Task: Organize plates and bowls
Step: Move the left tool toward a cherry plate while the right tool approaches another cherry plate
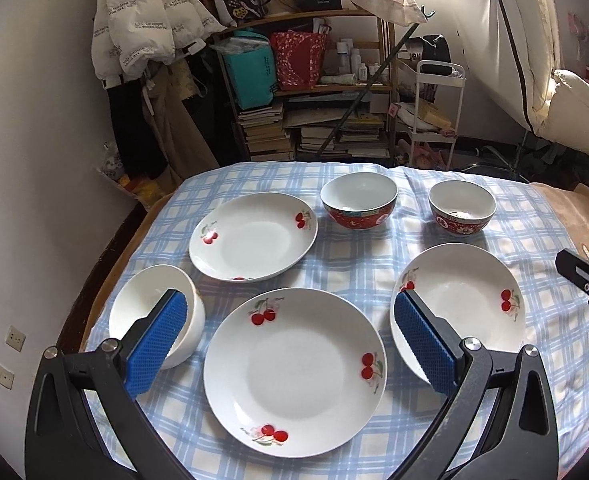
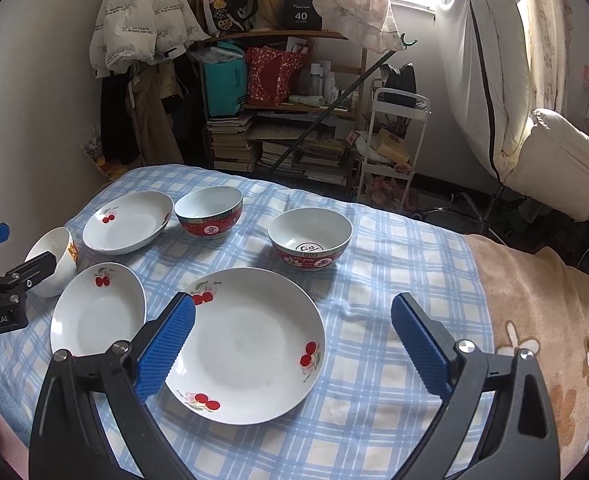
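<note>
the blue checked cloth (image 1: 374, 268) carries everything. nearest my left claw (image 1: 290, 340) sits the largest cherry plate (image 1: 294, 372), with a second cherry plate (image 1: 458, 304) to its right and a third (image 1: 254, 236) behind. two red bowls (image 1: 359, 200) (image 1: 462, 208) stand at the back, a white bowl (image 1: 156, 312) tilted at left. both my claws, left and right (image 2: 292, 344), hang spread apart, holding nothing.

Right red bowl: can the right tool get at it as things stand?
Probably yes. The right red bowl stands alone past the big plate, nothing stacked on it, and the right tool is open and empty.
</note>
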### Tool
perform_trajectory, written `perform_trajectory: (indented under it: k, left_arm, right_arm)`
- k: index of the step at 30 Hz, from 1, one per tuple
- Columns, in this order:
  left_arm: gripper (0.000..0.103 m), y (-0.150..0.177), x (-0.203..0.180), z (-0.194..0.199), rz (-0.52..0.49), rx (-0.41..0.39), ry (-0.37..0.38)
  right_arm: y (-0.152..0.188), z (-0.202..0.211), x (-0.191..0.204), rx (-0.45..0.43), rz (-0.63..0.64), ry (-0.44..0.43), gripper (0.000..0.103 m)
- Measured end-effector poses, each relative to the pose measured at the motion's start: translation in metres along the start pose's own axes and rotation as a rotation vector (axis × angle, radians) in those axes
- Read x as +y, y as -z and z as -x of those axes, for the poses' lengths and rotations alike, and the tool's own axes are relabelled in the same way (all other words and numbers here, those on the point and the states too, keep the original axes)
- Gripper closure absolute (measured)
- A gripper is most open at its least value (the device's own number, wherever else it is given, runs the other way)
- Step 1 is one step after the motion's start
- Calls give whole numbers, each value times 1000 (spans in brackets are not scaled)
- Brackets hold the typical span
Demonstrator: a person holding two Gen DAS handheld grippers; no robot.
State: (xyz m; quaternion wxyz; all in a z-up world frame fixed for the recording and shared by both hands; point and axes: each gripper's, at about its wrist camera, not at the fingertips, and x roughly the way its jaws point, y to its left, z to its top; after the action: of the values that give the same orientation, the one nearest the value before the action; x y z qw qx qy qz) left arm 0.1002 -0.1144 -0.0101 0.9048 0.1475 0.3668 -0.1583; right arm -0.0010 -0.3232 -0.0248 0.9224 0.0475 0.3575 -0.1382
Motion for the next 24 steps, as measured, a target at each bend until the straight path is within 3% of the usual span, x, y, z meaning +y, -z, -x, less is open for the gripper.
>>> perform_trajectory:
  k: [10, 24]
  left_arm:
    - [1, -34, -35, -62, -51, 137, 92]
    - [1, -32, -65, -139, -127, 361, 218]
  right_arm:
    - [-5, -35, -10, 71, -18, -26, 7]
    - [13, -92, -24, 228, -64, -53, 8]
